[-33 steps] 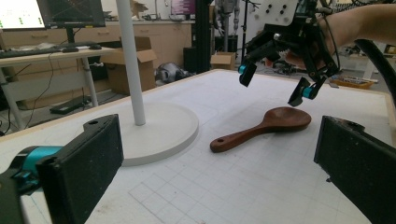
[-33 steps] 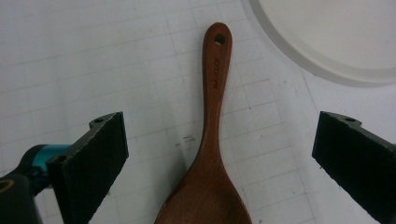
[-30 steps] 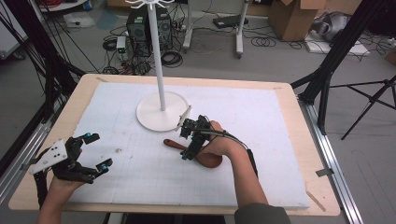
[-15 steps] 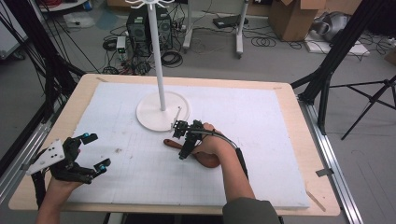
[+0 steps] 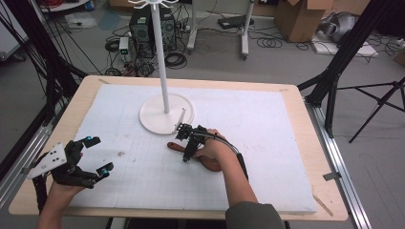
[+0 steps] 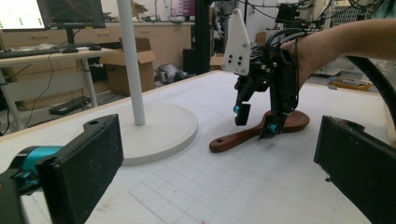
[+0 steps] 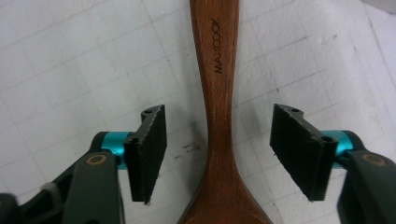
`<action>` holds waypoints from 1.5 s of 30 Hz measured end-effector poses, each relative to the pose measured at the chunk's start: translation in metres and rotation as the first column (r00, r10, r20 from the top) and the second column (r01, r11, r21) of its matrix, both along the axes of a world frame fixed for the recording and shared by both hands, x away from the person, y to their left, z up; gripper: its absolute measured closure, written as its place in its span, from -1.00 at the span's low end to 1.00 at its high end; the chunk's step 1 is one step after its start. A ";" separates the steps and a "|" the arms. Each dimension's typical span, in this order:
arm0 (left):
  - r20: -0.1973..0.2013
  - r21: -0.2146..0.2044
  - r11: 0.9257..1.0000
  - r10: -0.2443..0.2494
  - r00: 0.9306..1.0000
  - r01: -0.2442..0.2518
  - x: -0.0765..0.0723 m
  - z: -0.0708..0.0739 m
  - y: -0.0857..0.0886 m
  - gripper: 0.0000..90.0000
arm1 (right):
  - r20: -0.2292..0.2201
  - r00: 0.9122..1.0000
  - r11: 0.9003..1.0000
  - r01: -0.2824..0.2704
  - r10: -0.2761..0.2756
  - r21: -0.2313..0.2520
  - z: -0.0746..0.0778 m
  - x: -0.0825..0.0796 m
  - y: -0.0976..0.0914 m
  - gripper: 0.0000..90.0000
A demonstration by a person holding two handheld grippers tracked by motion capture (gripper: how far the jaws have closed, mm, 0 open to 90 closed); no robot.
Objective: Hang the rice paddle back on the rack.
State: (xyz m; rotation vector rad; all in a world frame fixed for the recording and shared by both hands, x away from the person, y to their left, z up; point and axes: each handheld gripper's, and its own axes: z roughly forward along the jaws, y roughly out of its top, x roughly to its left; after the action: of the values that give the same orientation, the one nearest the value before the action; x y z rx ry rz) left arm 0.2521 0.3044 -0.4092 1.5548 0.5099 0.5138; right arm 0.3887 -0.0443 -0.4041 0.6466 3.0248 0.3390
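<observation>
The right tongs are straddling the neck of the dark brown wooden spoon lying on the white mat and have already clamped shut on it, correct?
Not clamped. The right tongs do straddle the neck of the dark brown wooden spoon on the white mat, and their jaws have just been closing, but the right gripper view shows a gap on both sides of the handle.

Your right gripper (image 7: 217,154) has black ribbed pads on teal collars, dark grey arms with brass-ringed screws. Your left gripper (image 5: 88,157) is black, teal-tipped, topped by a grey three-cornered plate with holes. Black cables trail; dark sleeve.
</observation>
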 end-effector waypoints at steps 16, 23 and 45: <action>-0.005 0.000 1.000 -0.002 1.000 0.002 0.000 -0.001 0.001 -0.96 | 0.011 1.000 1.000 -0.006 0.007 -0.021 0.000 -0.001 0.005 0.35; -0.004 -0.003 1.000 -0.002 1.000 0.002 0.001 -0.002 0.002 -0.96 | -0.004 1.000 1.000 -0.001 0.001 -0.008 -0.002 0.001 0.005 0.47; -0.011 0.006 1.000 -0.008 1.000 0.008 0.002 -0.004 -0.002 -0.96 | -0.018 1.000 0.998 -0.020 0.019 -0.057 -0.002 0.003 0.008 0.75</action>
State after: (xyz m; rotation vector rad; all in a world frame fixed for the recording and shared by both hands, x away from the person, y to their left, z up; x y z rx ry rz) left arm 0.2537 0.3027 -0.4128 1.5657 0.5112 0.5012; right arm 0.3915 -0.0362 -0.4059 0.6192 3.0471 0.2479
